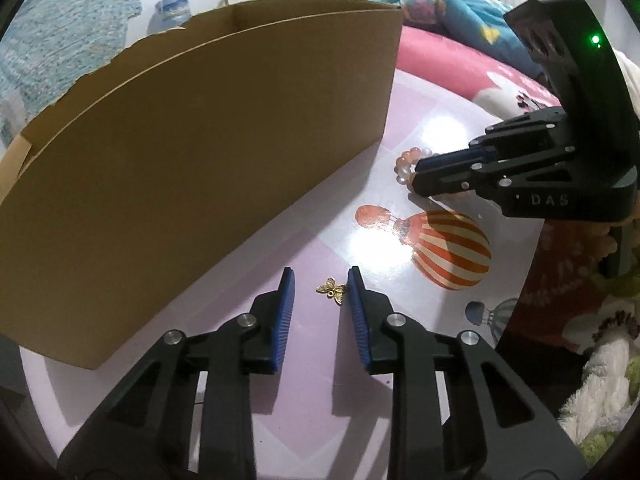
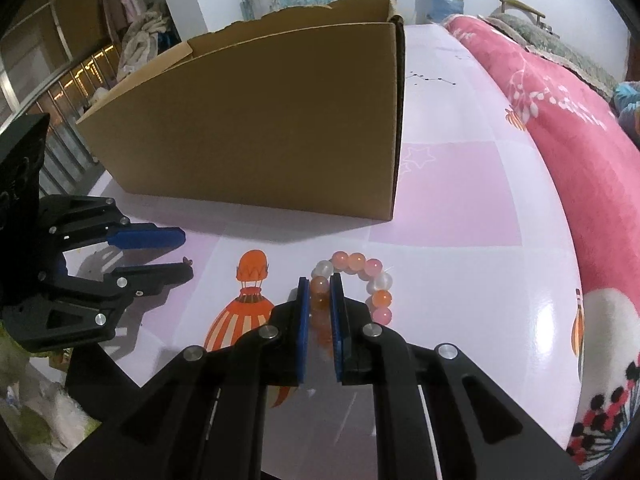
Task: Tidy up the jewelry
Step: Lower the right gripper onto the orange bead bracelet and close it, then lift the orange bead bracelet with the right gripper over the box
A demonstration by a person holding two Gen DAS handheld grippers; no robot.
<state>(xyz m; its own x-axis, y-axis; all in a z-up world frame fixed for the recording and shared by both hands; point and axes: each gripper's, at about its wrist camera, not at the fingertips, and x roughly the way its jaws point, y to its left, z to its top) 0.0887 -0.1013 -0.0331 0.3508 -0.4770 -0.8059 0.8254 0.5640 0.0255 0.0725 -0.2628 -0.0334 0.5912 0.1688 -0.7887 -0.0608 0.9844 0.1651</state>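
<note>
A small gold butterfly charm (image 1: 332, 290) lies on the glossy pink table (image 1: 432, 128) between the blue pads of my left gripper (image 1: 320, 280). It sits close to the right pad with a gap to the left one, so the jaws are open around it. My right gripper (image 2: 319, 280) is shut on the left side of a pink, orange and white bead bracelet (image 2: 354, 262), which rests on the table. In the left wrist view the right gripper (image 1: 416, 172) covers most of the bracelet (image 1: 408, 160). In the right wrist view the left gripper (image 2: 186, 254) is low at the left.
An open brown cardboard box (image 1: 200, 140) (image 2: 260, 120) stands on the table just behind both grippers. Orange hot-air balloon prints (image 1: 452, 252) mark the tabletop. A pink blanket (image 2: 580, 128) lies along the right edge, and fluffy fabric (image 1: 608, 380) is at the near side.
</note>
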